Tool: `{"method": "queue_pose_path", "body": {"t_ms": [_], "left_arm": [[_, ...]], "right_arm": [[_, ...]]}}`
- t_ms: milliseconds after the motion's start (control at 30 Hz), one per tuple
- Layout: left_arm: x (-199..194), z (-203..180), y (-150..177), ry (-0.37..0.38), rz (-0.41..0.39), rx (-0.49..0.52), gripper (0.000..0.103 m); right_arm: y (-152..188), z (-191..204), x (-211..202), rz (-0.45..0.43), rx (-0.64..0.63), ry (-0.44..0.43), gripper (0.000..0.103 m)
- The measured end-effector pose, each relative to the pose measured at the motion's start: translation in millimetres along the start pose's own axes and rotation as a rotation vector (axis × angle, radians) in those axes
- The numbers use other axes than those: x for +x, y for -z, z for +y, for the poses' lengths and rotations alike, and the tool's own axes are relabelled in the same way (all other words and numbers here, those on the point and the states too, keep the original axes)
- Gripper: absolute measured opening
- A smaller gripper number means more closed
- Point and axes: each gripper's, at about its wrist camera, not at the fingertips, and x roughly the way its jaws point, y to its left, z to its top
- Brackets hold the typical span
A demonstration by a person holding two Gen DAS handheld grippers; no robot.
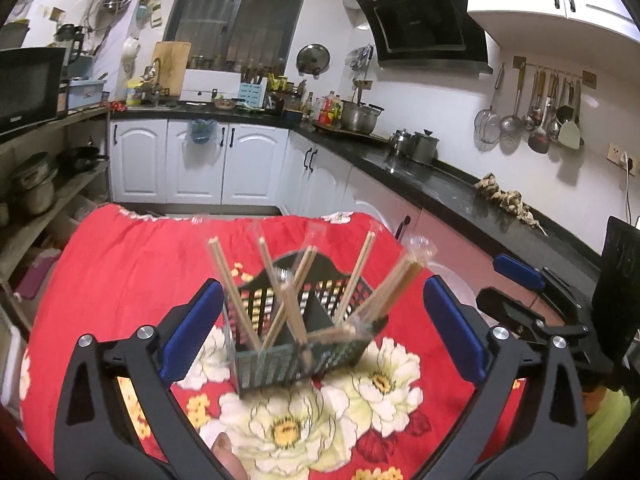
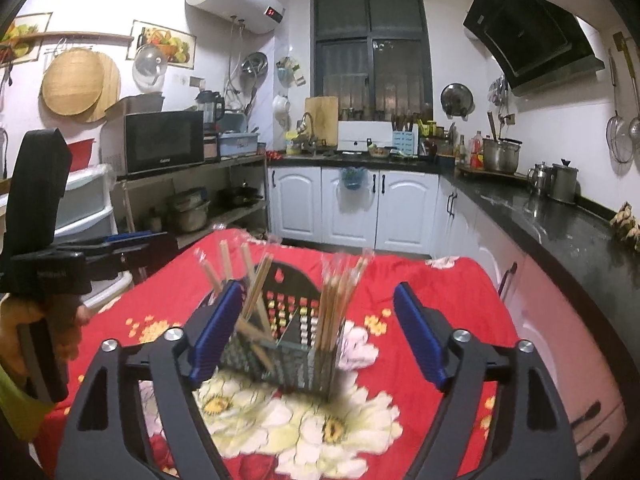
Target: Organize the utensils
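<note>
Fingers wide on both grippers, nothing held. Left gripper (image 1: 324, 328) and right gripper (image 2: 318, 332) both face basket (image 1: 304, 344) on red cloth (image 1: 132, 264); chopsticks (image 1: 236, 284) stand steep inside. Neither clearly nearer.

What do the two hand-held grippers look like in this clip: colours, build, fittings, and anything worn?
Both the left hand-held gripper and the right hand-held gripper have black plastic frames with cut-outs, silver round bolts and ribbed blue finger pads. A yellow-green sleeve shows at the edge.
</note>
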Motion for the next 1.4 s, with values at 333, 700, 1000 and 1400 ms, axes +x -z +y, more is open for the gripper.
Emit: {"method": "queue_pose_path", "body": {"t_ms": [333, 700, 1000, 1400], "left_arm": [[-12, 0, 63, -0.089, 0.066, -0.027, 0.092], [-30, -19, 122, -0.154, -0.04, -0.02, 0.092], [-33, -21, 144, -0.252, -0.122, -0.032, 0.092], [-34, -24, 152, -0.244, -0.142, -0.01, 0.093]], "right_arm": [[53, 21, -13, 0.063, -0.038, 0.035, 0.095], [96, 30, -31, -0.037, -0.021, 0.091, 0.097], [122, 39, -50, -0.16, -0.007, 0.13, 0.097], [131, 31, -48, -0.166, 0.049, 0.158, 0.097]]}}
